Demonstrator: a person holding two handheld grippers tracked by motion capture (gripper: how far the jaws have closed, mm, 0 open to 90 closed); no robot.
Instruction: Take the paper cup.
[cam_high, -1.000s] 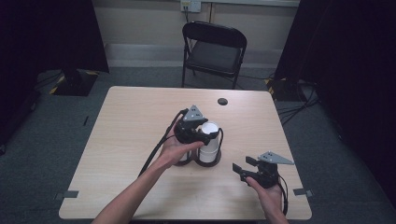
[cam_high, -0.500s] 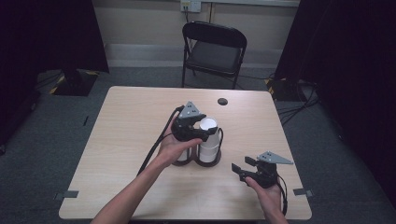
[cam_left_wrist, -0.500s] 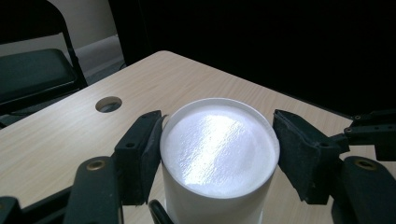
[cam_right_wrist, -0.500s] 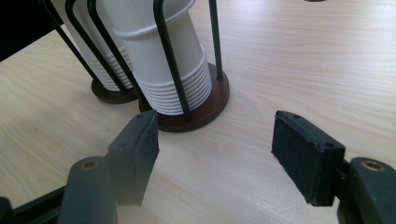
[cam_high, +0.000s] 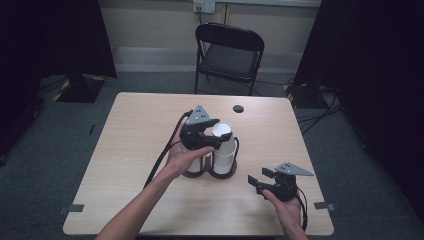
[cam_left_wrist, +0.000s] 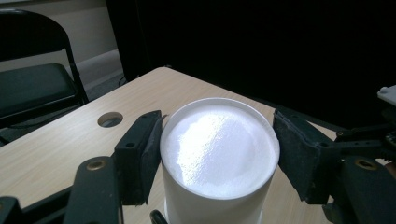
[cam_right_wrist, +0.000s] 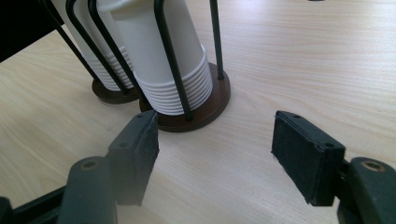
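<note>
From above, the left tongs (cam_high: 212, 136) sit at the top of a stack of white cups (cam_high: 223, 150) that stands upside down in a wire cup holder (cam_high: 222, 170) near the middle of the counter (cam_high: 130, 150). They pinch the top cup just below its upturned bottom, probably to lift it off the stack. The right tongs (cam_high: 256, 181) rest low near the counter's front right corner, apart from the holder, likely waiting their turn.

In the left gripper view, the top cup (cam_left_wrist: 219, 149) fills the gap between both pads, which press against its sides.

In the right gripper view, the right tongs (cam_right_wrist: 215, 154) stand spread with nothing between them, aimed at the holder's brown base (cam_right_wrist: 205, 109), where the wire uprights (cam_right_wrist: 170, 56) keep the nested cups in a column.
</note>
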